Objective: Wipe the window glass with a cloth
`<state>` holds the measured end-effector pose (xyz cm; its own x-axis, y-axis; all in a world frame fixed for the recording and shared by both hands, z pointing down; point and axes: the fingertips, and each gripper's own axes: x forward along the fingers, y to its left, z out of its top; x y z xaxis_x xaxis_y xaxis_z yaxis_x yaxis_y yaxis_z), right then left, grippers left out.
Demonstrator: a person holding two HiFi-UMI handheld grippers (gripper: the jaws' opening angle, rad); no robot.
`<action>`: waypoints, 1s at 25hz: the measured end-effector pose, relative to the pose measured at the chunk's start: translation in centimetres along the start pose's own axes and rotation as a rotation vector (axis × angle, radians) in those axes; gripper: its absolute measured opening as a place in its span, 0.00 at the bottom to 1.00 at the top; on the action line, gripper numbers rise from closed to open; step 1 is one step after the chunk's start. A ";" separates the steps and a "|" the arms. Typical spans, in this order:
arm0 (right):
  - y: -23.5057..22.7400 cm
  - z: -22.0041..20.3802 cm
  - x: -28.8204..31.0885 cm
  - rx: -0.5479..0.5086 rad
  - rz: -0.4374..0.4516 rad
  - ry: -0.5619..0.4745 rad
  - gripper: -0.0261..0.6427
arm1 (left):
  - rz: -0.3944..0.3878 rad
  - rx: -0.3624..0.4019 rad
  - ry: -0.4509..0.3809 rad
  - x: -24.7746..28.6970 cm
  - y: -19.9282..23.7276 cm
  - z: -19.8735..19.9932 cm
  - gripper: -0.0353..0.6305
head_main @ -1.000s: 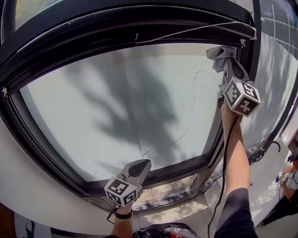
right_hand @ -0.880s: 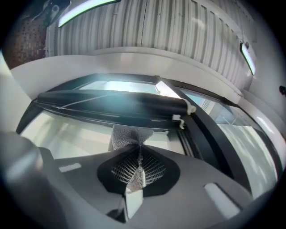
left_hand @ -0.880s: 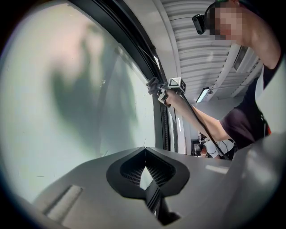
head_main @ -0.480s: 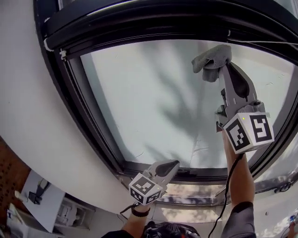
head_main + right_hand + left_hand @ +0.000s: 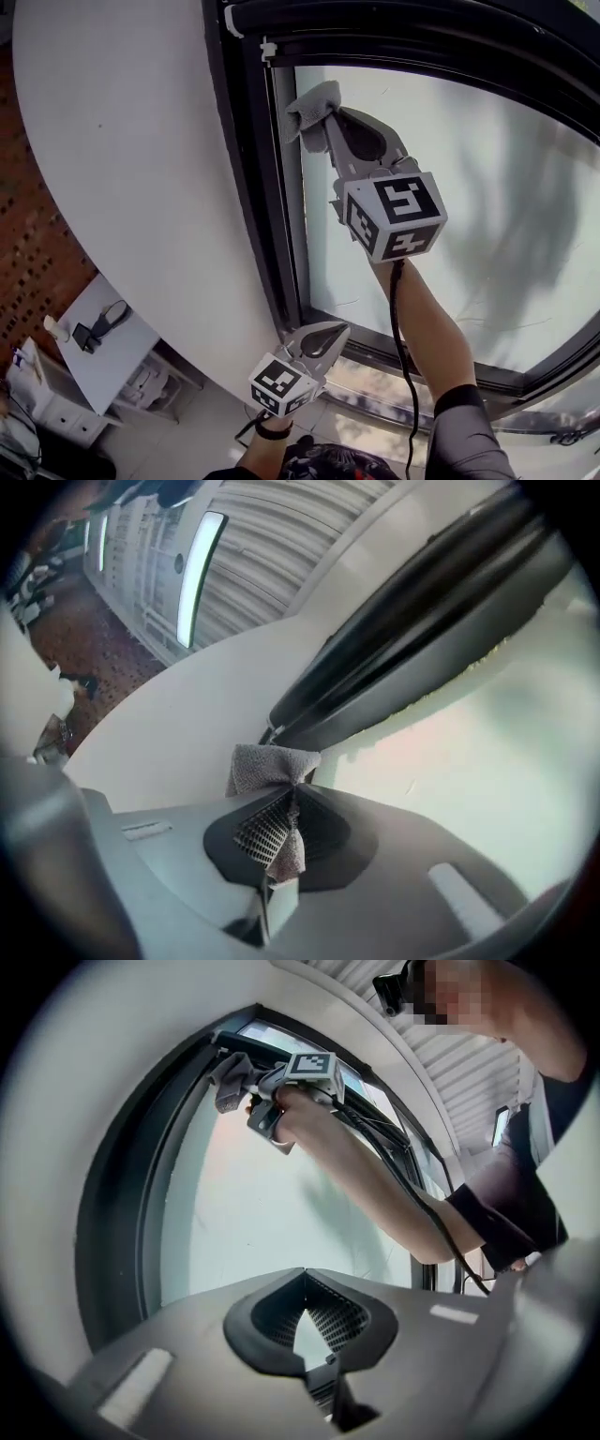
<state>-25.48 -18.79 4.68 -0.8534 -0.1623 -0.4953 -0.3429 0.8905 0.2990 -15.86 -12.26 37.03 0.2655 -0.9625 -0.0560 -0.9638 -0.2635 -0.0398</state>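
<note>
The window glass (image 5: pixel 487 216) is frosted and pale, set in a black frame (image 5: pixel 246 159). My right gripper (image 5: pixel 323 114) is raised to the pane's upper left corner, shut on a grey cloth (image 5: pixel 307 101) that presses against the glass beside the frame. In the right gripper view the cloth (image 5: pixel 272 766) bunches out past the closed jaws (image 5: pixel 286 803). My left gripper (image 5: pixel 328 330) hangs low by the bottom frame rail, shut with nothing in it; its jaws meet at the tips (image 5: pixel 303 1274). The left gripper view shows the right gripper (image 5: pixel 272 1087) and cloth (image 5: pixel 230 1077) high on the glass (image 5: pixel 253 1213).
A white wall (image 5: pixel 122 141) runs left of the frame. Below left stand a white shelf (image 5: pixel 98 337) with small items and a brick floor (image 5: pixel 28 216). A black cable (image 5: pixel 403 375) trails down the right forearm (image 5: pixel 431 328).
The right gripper has swept the cloth leftward along the top of the glass, from the upper right corner to the upper left. The head view swung left; the left gripper stayed low.
</note>
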 end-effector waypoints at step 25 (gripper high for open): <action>-5.7 0.1 -5.1 -0.027 -0.136 0.025 0.06 | -0.188 -0.019 0.022 2.0 -0.9 -0.3 0.05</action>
<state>-19.09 -23.03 5.45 -0.8079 -0.2912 -0.5124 -0.4658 0.8481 0.2524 -14.48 -13.95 37.25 0.4406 -0.8973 -0.0275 -0.8976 -0.4399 -0.0290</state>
